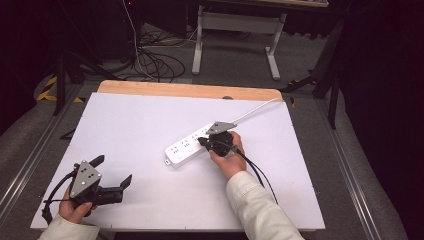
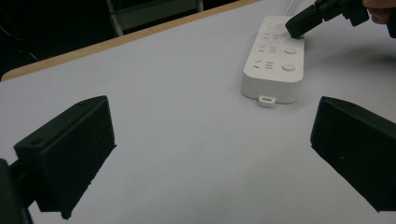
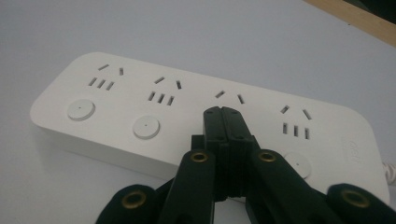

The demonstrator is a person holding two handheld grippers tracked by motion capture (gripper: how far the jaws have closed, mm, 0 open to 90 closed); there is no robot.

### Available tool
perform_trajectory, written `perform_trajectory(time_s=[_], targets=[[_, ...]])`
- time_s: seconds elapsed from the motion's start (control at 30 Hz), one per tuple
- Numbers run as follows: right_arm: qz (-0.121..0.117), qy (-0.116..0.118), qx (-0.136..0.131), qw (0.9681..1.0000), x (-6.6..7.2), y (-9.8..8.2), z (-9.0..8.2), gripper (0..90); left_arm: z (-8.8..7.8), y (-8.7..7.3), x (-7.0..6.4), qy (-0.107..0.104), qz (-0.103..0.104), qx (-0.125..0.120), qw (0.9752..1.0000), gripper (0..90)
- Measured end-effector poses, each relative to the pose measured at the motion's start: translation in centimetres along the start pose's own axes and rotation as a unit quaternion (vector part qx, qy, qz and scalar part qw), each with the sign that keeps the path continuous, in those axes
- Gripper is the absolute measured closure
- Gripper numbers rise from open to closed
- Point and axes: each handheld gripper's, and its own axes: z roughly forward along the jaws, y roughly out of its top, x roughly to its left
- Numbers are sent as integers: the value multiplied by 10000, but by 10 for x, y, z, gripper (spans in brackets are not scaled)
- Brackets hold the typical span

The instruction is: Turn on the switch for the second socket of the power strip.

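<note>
right black two-jaw gripper [image 3: 223,114], jaws pressed together, tip bearing on the third socket's switch area of the white plastic four-socket power strip [image 1: 192,146] mid-table. judged step: pressing a switch; next, lift clear. left gripper [image 1: 114,171] spread, idle.

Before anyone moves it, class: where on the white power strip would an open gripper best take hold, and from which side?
Probably across the narrow width of the power strip at its free rounded end, from above. It lies flat, its long sides are straight and parallel, and the right gripper sits shut over the third socket.
</note>
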Motion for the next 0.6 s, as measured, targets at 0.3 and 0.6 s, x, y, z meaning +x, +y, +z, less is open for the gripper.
perform_trajectory(time_s=[0.3,0.6], targets=[[-164,-97,28,9998,3,1,2,900,0,0,0,-1,8,10,10000,3],[-98,-92,-12,9999,3,0,3,900,0,0,0,-3,8,11,10000,3]])
